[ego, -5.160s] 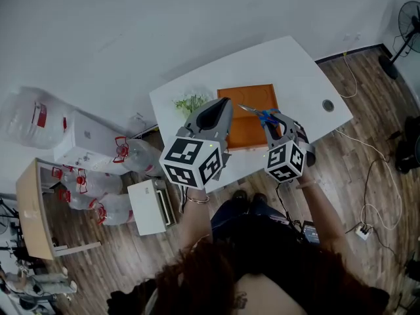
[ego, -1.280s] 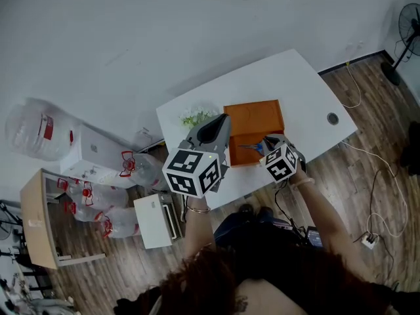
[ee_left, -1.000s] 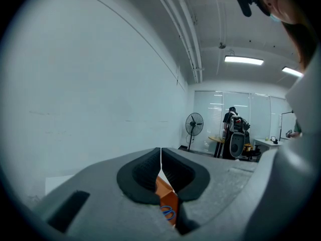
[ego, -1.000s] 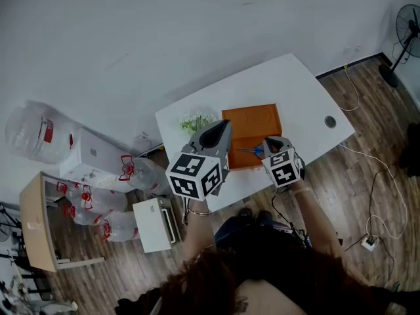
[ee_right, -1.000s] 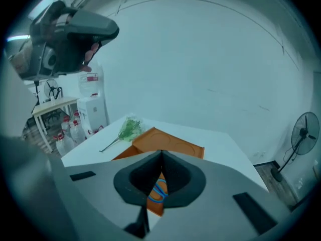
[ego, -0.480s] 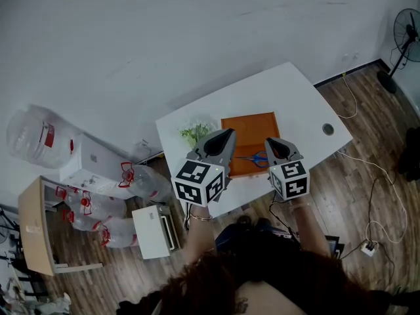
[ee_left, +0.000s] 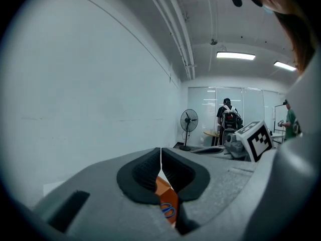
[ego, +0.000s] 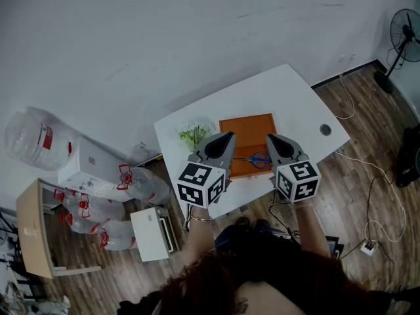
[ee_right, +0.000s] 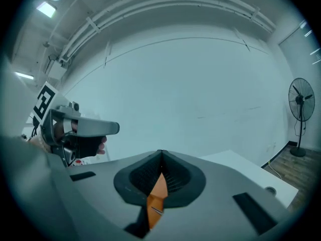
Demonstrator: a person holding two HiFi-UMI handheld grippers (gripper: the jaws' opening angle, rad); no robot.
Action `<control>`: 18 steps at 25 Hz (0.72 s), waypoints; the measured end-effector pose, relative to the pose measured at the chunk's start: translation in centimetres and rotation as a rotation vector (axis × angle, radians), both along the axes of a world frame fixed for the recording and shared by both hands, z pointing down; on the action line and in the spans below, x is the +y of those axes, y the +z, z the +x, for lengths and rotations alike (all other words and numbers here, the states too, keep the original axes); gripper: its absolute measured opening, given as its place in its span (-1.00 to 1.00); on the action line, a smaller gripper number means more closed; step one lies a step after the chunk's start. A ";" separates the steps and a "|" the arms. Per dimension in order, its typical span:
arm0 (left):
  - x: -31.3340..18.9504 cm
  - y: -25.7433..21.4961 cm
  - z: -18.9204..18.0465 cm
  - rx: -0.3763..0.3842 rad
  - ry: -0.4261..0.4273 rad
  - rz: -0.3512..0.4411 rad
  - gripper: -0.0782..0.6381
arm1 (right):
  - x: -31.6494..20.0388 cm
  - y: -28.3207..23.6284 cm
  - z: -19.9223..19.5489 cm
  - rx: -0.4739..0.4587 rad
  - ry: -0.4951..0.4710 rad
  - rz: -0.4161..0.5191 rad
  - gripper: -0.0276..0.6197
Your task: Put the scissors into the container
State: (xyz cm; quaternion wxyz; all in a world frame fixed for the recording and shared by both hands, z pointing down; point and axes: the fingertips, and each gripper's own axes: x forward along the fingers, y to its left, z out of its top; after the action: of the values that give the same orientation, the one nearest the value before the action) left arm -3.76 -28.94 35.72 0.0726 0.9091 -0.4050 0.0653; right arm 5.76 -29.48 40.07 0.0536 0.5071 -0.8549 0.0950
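Note:
The scissors (ego: 257,159), with blue handles, lie flat inside the orange container (ego: 247,131) near its front wall. The container sits on the white table (ego: 292,94). My right gripper (ego: 270,136) hovers above the container's front right, shut and empty, apart from the scissors. My left gripper (ego: 229,135) hangs level with it over the container's front left, also shut on nothing. Under the closed left gripper (ee_left: 160,149), the left gripper view shows a strip of the container (ee_left: 165,194) and a blue handle of the scissors (ee_left: 168,211). Below the shut right gripper (ee_right: 160,153) is a sliver of the container (ee_right: 158,189).
A small green plant (ego: 193,135) stands left of the container. A round cable hole (ego: 325,129) sits near the table's right end. Water bottles (ego: 34,135) and a white cabinet (ego: 90,159) are on the floor at left. A fan (ego: 405,26) and cables (ego: 367,202) are at right.
The right gripper carried the scissors down into the container, let them go and drew back up toward me. The scissors now lie in the container. The left gripper barely moved.

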 end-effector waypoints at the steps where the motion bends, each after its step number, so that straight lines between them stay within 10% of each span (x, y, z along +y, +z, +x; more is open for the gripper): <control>1: 0.0 0.2 0.0 -0.004 0.000 -0.002 -0.73 | 0.1 -0.2 0.0 -0.010 0.003 0.002 -0.92; 18: 0.6 -0.4 0.7 -0.010 0.027 0.017 -0.73 | 1.0 -2.2 0.6 0.014 0.039 0.049 -0.92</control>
State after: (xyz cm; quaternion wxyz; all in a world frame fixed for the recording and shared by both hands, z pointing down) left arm -3.09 -28.33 35.31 0.0620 0.9147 -0.3935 0.0675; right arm 6.33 -28.50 37.89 0.0454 0.5254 -0.8466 0.0713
